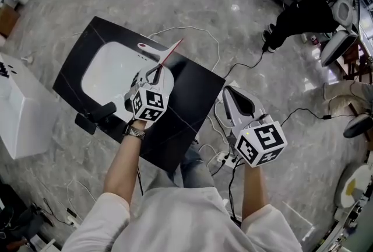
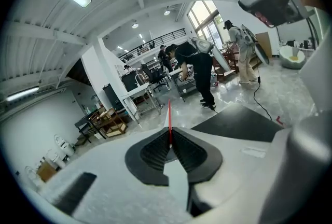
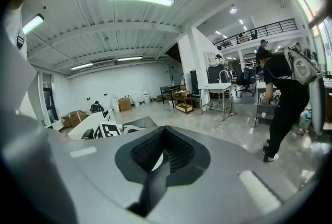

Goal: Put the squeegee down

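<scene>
Head view shows a person's 2 arms reaching out at 12 o'clock, each hand with a marker-cube gripper. The left gripper [image 1: 156, 73] is over a black worktop [image 1: 192, 99] that has a white sink basin [image 1: 108, 73] set in it, the fingers lying at the basin's 3 o'clock rim. Its fingers are clamped on the squeegee [image 1: 168, 53], whose thin red edge points toward 1 o'clock while a white part reaches toward 11 o'clock over the basin; whether it touches the worktop cannot be told. In the left gripper view the left gripper [image 2: 169, 135] has its 2 dark ribbed fingers pressed together on the squeegee [image 2: 169, 116], which stands out beyond them as a narrow red and white strip, with the worktop [image 2: 233, 122] at 3 o'clock. The right gripper [image 1: 230, 92] is off the worktop's 3 o'clock edge, above the grey floor and its cables [image 1: 250, 61]. In the right gripper view the right gripper [image 3: 165, 132] has its fingers together with nothing between them. A black fitting [image 1: 96, 116] sits at the worktop's 8 o'clock edge, with a white box [image 1: 17, 111] beside it at 9 o'clock. Another person in black [image 1: 303, 9] stands at 1 o'clock.
</scene>
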{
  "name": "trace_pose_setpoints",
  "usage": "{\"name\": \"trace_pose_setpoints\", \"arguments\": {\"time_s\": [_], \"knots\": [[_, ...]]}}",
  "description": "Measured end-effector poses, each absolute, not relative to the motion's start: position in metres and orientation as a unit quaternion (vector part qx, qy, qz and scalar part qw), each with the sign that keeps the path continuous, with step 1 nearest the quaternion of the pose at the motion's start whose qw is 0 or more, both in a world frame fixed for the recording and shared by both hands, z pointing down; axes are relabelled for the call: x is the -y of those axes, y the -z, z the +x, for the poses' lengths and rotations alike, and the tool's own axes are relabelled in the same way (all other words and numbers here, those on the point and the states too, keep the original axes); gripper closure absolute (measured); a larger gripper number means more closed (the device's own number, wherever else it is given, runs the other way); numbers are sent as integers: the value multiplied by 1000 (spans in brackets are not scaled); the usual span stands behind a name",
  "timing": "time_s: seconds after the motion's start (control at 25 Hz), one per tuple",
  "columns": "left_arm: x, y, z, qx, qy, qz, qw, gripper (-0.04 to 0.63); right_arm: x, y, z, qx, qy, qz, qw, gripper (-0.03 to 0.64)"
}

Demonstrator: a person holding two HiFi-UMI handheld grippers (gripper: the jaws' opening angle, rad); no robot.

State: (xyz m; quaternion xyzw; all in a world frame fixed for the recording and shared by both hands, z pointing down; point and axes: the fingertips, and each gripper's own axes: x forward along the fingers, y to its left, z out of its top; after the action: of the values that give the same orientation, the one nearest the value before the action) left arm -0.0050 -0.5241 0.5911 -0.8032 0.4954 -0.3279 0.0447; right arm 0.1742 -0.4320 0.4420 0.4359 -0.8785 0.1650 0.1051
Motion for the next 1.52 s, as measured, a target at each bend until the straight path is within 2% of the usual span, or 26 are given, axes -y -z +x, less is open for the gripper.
{"name": "trace_pose_setpoints", "arguments": {"time_s": [0.52, 0.84, 1.16, 1.52], "knots": [[560, -664, 0, -495, 369, -785, 49, 574, 462, -498, 192, 873, -207, 421, 134, 611], [558, -696, 4, -474, 374, -797, 20, 548, 461, -517, 192, 868, -221, 420, 144, 611], [561, -707, 3, -475, 330, -815, -39, 528, 461, -529, 192, 861, -240, 424, 148, 611], [554, -715, 10, -451, 325, -829, -52, 444, 464, -532, 196, 854, -241, 437, 150, 611]]}}
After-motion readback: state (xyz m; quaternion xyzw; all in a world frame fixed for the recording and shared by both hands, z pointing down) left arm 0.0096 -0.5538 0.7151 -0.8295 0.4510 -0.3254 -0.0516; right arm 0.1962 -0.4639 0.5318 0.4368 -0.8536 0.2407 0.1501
